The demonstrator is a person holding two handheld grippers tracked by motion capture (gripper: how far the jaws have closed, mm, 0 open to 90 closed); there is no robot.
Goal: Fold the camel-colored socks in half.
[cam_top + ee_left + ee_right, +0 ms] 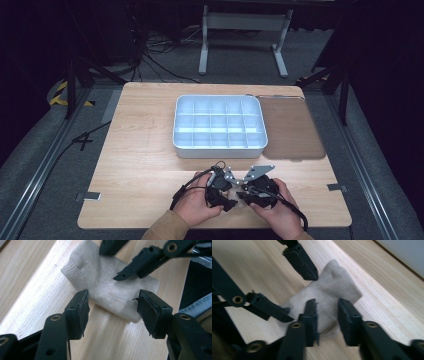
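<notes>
A folded beige knit cloth (100, 272) lies flat on the wooden table near its front edge. My left gripper (112, 296) is open, its two jaws wide apart on either side of the cloth's near end, pads not pressing on it. My right gripper (327, 303) is open too, with a small gap between its jaws just above the cloth (332, 292). The two grippers face each other over the cloth, tips close together. In the high view the left gripper (226, 199) and right gripper (250, 197) sit side by side in the person's hands.
A white tray (220, 149) divided into several compartments stands at the table's middle. A brown mat (292, 130) lies to its right. The table's front edge is just below the hands. Metal clips (89, 196) sit at the table's sides.
</notes>
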